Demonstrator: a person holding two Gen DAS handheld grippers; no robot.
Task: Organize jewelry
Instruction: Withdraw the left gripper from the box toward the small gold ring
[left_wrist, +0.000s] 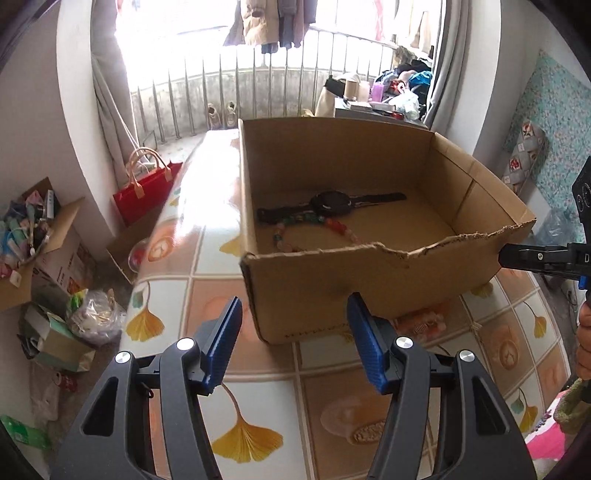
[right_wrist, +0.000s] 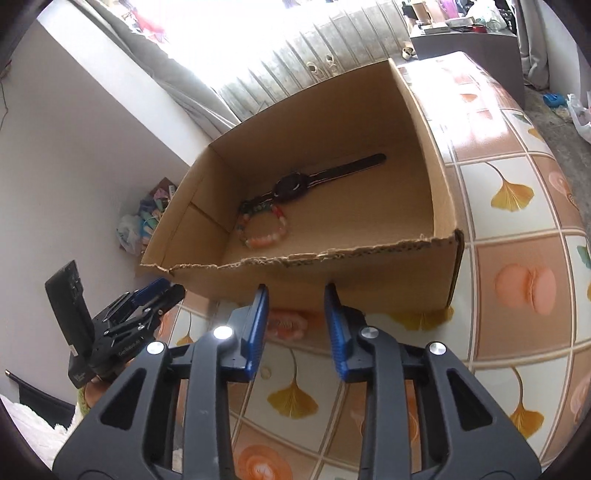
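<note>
Cardboard box sits on a table covered in a glossy tile-and-ginkgo-leaf print, with its top flaps torn off along a ragged near edge.

At the left, the left gripper hovers over the table just short of the box's near wall, its blue ribbed jaws well apart with nothing between them.

Inside the box, toward its left half, lie two pieces of jewelry. A black wristwatch lies flat with its strap stretched out, and a bracelet of coloured beads lies nearer the front wall, touching or overlapping the watch strap.

Just outside the box, against the foot of its near wall, a pink-orange hair clip or comb rests on the table; its exact kind is hard to tell.

To the right, the right gripper points down at that clip, jaws apart but narrower than the other pair, gripping nothing.

Judging by looks, the clip is light, stiff plastic and could skid on the slick cloth, so pinching across its narrow middle seems safest. The bracelet would be limp and sag from one bead; the watch is best taken by its case.
</note>
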